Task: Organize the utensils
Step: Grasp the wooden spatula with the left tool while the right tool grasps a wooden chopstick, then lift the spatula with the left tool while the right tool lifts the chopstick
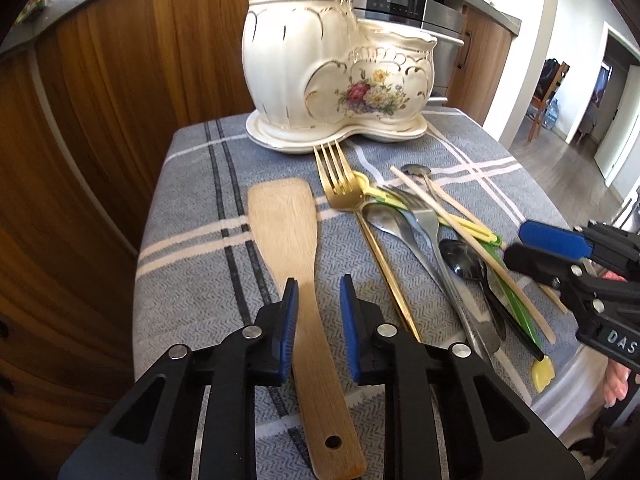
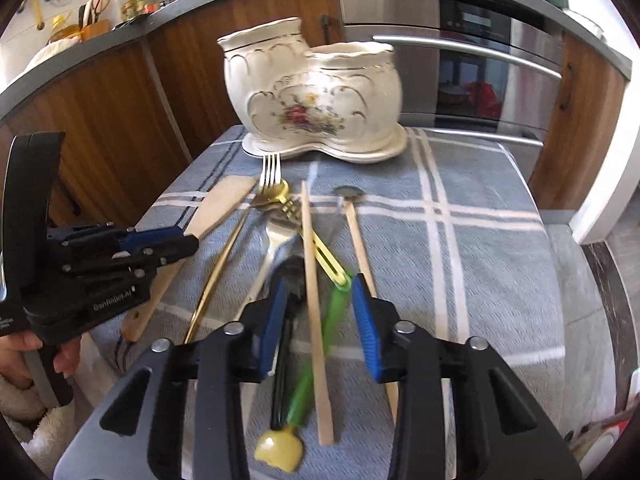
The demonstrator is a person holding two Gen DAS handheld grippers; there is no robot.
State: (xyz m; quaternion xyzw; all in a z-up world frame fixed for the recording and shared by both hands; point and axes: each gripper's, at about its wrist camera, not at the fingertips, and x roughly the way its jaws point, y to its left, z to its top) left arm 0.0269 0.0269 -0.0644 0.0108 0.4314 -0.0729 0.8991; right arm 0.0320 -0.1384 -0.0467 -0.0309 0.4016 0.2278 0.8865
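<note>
Left claw (image 1: 319, 292), part open, straddles the wooden spatula (image 1: 296, 280), whose handle runs lengthwise toward the desk's near edge, pads not yet touching.

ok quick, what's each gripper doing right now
Left gripper: open, straddling the pale wooden spatula.
Right gripper: open around the wooden chopstick and green-handled peeler.

Left tongs (image 1: 319, 282) straddle wooden spatula (image 1: 298, 264) handle — left pad touching, right pad apart. Ceramic holder (image 1: 332, 64) at desk (image 1: 192, 240) far edge — other utensils (image 1: 420, 236) piled right.
</note>
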